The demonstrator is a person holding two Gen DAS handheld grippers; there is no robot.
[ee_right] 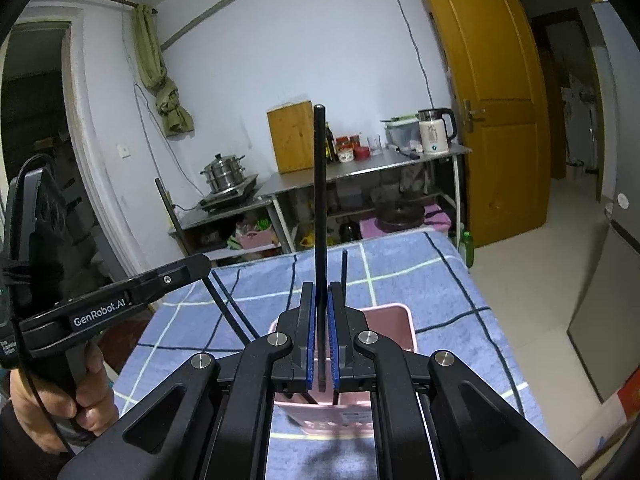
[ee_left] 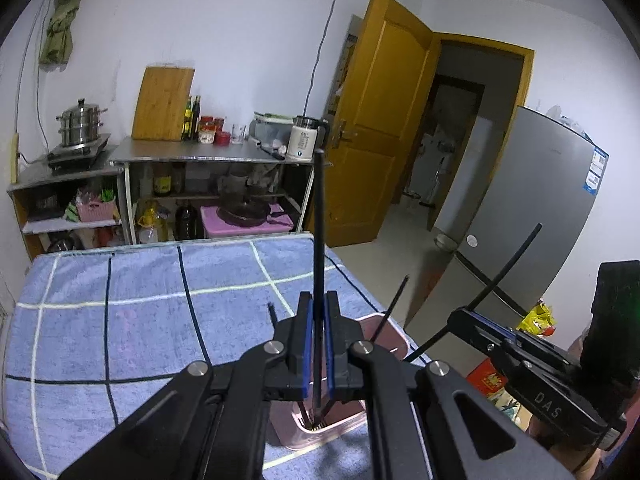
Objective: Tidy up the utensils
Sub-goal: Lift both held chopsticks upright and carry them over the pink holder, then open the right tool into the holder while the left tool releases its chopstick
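Observation:
A pink utensil holder (ee_left: 320, 432) stands on the blue checked cloth near the table's right edge; it also shows in the right wrist view (ee_right: 394, 322). My left gripper (ee_left: 319, 312) is shut on a black chopstick (ee_left: 319, 220) that stands upright with its lower end inside the holder. My right gripper (ee_right: 322, 304) is shut on another black chopstick (ee_right: 320, 184), held upright over the holder. The right gripper also shows in the left wrist view (ee_left: 472, 318), its chopstick (ee_left: 508, 264) slanting. Two more black chopsticks (ee_left: 390, 308) lean in the holder.
The blue checked cloth (ee_left: 120, 320) covers the table. Behind it stands a metal counter (ee_left: 200, 152) with a cutting board, bottles, a kettle and a steamer pot. A yellow door (ee_left: 380, 120) and a grey fridge (ee_left: 532, 216) are at the right.

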